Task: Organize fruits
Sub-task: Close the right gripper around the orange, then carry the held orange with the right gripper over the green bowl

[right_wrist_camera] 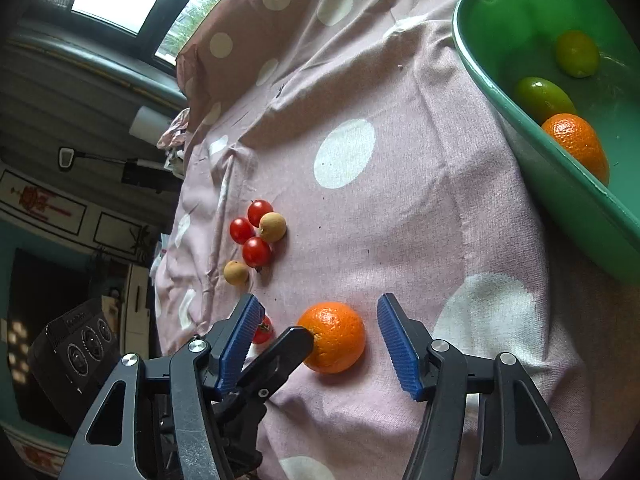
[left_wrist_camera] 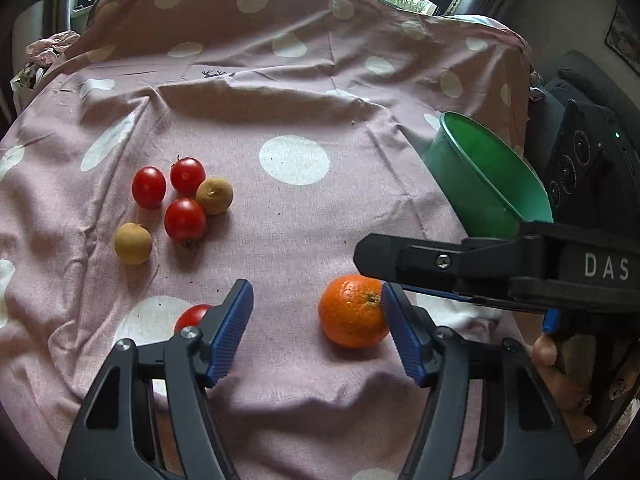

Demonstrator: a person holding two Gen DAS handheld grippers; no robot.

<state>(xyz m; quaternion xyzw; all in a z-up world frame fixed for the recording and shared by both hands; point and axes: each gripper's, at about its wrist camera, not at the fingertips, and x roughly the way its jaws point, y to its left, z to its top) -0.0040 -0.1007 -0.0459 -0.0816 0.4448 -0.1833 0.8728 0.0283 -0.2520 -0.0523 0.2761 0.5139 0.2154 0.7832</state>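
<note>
Both grippers are crowding the same orange (right_wrist_camera: 332, 336) rn, which sits on the near part of the dotted cloth (left_wrist_camera: 280, 220), not in the bowl yet. In the right wrist view it's between the right gripper (right_wrist_camera: 316, 344) jaws, which stand apart w/ clear gaps either side, nothing pinched. It's a bit closer to the left pad, and the left tool's finger pokes in from the left and looks to be touching the fruit.

In the left wrist view the left gripper (left_wrist_camera: 318, 328) is spread too, but the orange is off to the right, against its right pad, not centred.

So imo the right hand is better lined up. The orange is round-ish, no long axis to worry abt. The green bowl (right_wrist_camera: 532, 160) is far right, tilted toward us, already holding another orange plus two green fruits. Tomatoes (left_wrist_camera: 184, 220) + small brown fruits (left_wrist_camera: 134, 243) are far left, well apart.
</note>
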